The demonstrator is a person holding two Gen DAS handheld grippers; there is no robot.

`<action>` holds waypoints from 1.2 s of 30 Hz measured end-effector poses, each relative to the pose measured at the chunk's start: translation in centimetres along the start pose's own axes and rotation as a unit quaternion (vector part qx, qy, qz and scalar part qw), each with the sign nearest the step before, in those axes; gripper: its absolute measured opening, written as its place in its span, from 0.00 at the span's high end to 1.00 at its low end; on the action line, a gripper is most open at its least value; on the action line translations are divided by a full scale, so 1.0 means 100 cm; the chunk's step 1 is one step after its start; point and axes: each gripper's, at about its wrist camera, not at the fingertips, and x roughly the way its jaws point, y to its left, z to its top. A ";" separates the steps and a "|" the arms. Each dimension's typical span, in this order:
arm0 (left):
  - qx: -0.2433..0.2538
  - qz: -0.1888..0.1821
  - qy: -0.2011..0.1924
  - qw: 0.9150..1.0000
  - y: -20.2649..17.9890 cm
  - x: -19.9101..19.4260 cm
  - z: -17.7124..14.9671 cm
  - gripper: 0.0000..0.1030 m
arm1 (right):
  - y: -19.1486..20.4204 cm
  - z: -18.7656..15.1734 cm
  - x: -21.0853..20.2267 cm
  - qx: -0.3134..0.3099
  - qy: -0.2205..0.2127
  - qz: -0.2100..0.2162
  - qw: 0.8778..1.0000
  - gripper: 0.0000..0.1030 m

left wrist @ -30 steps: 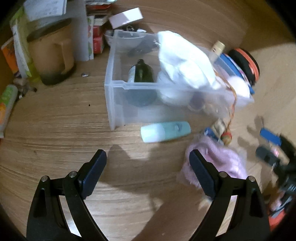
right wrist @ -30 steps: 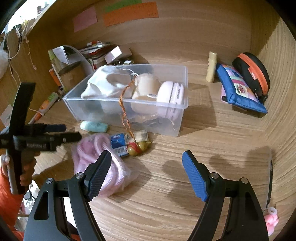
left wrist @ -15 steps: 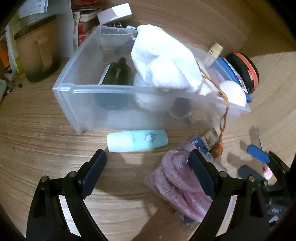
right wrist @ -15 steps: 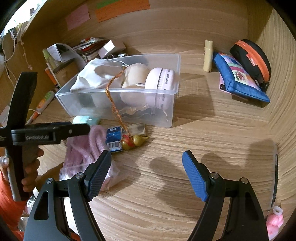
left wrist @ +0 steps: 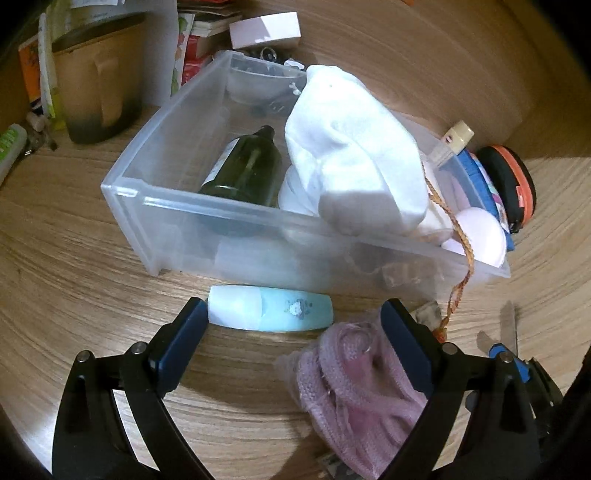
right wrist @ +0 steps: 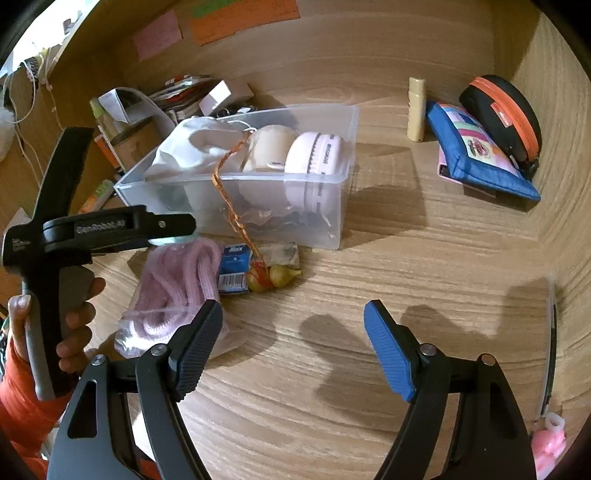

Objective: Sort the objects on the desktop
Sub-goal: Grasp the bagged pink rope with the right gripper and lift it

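Closer now, left tool (left wrist: 291,330), jaws opening, nothing pinched, brackets the teal tube (left wrist: 269,313); pink yarn bag (left wrist: 354,387) (at 4 o'clock) could snag.

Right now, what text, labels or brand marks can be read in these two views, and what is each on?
"GenRobot.AI": side of the black left hand-held gripper, faint.
Small blue packet by the clear plastic bin: white word, too blurred.
Pink round case: dark lettering, too small.
Orange and pink wall notes: unreadable.
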 end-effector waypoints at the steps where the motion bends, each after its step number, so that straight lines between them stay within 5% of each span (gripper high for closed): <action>1: 0.001 0.006 -0.001 1.000 -0.001 0.000 -0.001 0.08 | 0.001 0.001 0.001 -0.002 0.000 0.002 1.000 0.26; 7: 0.013 0.047 -0.016 0.999 -0.010 0.000 -0.011 0.08 | 0.012 0.008 0.017 -0.005 0.019 0.023 1.000 0.27; 11: 0.037 0.050 -0.028 0.998 -0.007 -0.006 -0.021 0.14 | 0.017 0.012 0.032 -0.007 0.036 0.032 0.999 0.42; 14: 0.034 0.024 -0.021 0.999 0.011 -0.016 -0.023 0.37 | 0.018 0.015 0.035 -0.002 0.036 0.038 0.999 0.48; 16: 0.034 0.014 -0.009 0.999 0.021 -0.021 -0.023 0.63 | 0.017 0.017 0.039 0.005 0.039 0.032 0.999 0.57; 18: 0.027 -0.003 0.000 1.000 0.041 -0.025 -0.022 0.68 | 0.010 0.018 0.042 0.020 0.043 0.031 0.998 0.60; 29: 0.038 -0.015 0.019 0.999 0.052 -0.028 -0.019 0.67 | 0.008 0.009 0.037 0.006 0.043 -0.001 0.999 0.72; 33: 0.060 -0.012 0.022 0.998 0.025 -0.011 -0.001 0.53 | 0.012 0.007 0.035 -0.002 0.044 -0.002 0.999 0.72; 36: 0.071 -0.019 0.028 0.997 0.015 -0.004 0.000 0.52 | 0.015 0.007 0.035 -0.006 0.048 0.005 0.999 0.72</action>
